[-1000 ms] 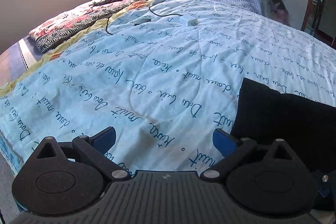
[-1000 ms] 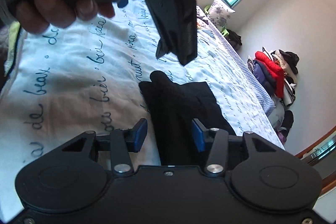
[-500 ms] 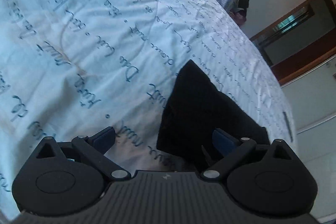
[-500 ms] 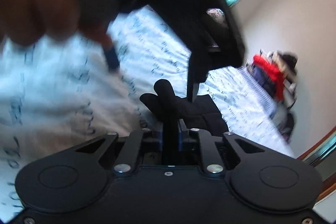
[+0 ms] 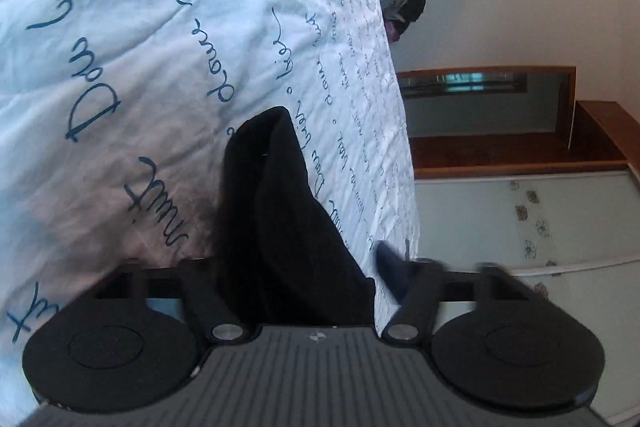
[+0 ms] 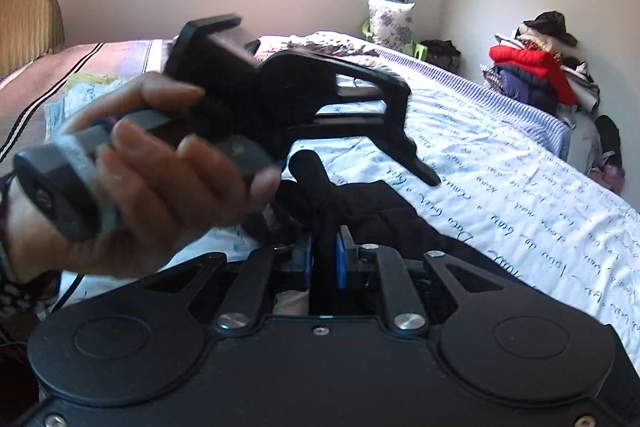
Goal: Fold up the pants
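Black pants (image 5: 272, 207) lie on a bed with a light blue script-printed sheet (image 5: 120, 27). A raised fold of them runs up between the jaws of my left gripper (image 5: 300, 263), which are closing. Its right blue pad (image 5: 388, 267) stands just clear of the cloth, and the left pad is hidden behind it. In the right wrist view the pants (image 6: 360, 203) spread ahead, and my right gripper (image 6: 324, 255) is shut on an upright fold of them. There a hand (image 6: 160, 179) holds the left gripper (image 6: 400, 147) just above the pants.
A pile of clothes with a red jacket (image 6: 532, 71) sits past the bed's far right corner. A patterned pillow (image 6: 390, 23) leans under the window. The bed's edge (image 5: 408, 187) drops off beside the pants, with a wooden door frame (image 5: 500, 147) beyond.
The left gripper rolled and dropped onto the pants' edge, its jaws narrowing around a fold. The right gripper shut on its fold and lifted a little.
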### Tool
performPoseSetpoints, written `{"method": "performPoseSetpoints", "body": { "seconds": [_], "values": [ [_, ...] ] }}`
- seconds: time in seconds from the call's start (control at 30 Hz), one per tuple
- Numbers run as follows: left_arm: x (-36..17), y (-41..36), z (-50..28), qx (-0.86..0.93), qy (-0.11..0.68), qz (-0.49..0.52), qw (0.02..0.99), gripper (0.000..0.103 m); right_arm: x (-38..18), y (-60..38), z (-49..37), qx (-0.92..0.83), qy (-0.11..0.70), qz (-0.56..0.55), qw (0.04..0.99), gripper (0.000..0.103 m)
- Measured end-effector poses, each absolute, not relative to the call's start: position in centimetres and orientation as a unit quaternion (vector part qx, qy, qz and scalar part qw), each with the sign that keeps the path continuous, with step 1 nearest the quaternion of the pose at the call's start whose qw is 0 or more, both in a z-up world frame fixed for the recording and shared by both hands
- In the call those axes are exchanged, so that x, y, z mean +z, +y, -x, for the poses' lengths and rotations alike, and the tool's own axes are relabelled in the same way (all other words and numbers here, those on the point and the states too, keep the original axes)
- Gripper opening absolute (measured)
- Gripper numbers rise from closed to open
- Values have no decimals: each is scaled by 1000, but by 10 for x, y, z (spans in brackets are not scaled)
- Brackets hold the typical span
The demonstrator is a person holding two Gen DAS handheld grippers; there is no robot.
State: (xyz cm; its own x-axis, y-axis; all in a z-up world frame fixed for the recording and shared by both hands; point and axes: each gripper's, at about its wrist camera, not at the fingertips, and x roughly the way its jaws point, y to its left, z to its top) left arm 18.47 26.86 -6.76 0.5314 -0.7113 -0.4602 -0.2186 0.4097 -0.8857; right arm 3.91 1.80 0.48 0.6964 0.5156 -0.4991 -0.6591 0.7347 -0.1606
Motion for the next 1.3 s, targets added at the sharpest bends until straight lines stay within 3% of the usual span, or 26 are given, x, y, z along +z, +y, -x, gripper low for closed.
{"method": "performPoseSetpoints", "body": {
  "seconds": [0.07,0.13,0.27,0.47,0.7,1.3],
  "values": [
    [-66,266,-186,-151,465,491,721,34,7,17,-28,329,205,183,904,18],
    [-67,266,-187,-141,471,472,731,23,18,3,-18,348,196,157,903,20],
    [-57,262,-181,-138,458,453,752,21,31,-32,-34,323,207,72,921,21],
    [7,220,-145,-118,399,316,853,19,14,-39,-67,254,241,53,935,21],
    [62,166,-102,-111,340,237,904,19,26,-60,-50,254,194,7,948,21],
    [98,-5,-51,-194,311,151,918,20,27,-200,-1,181,150,-135,963,21]
  ]
}}
